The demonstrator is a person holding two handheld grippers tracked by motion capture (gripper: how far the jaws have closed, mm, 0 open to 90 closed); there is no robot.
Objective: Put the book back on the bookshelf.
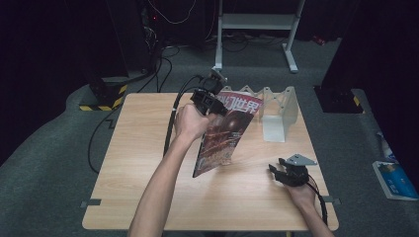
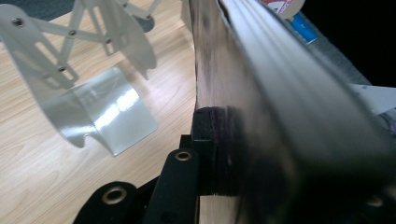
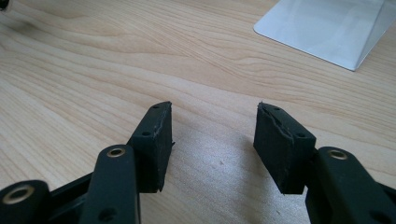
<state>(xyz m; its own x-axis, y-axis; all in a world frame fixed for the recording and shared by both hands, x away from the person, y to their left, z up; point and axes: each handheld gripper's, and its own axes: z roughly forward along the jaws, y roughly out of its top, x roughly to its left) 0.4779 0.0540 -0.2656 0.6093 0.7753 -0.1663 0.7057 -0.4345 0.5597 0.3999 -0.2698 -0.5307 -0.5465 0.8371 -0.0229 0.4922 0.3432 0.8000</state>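
Right claw [image 3: 212, 147] rests on bare table [image 1: 148, 168] near the front edge, jaws apart, empty. Left claw [image 1: 211, 101] clamps the magazine [image 1: 225, 133] by its top edge, tilted, just beside the rack [image 1: 276, 111].

the high view looks forward and down over my whole table [image 1: 148, 197]. my left gripper view sits close against the magazine [image 2: 280, 93]; my right gripper view skims the tabletop. all three catch the white rack [image 1: 279, 111].

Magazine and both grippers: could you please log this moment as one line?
left gripper: shut on magazine, tilted above table | right gripper: open, empty | rack: behind
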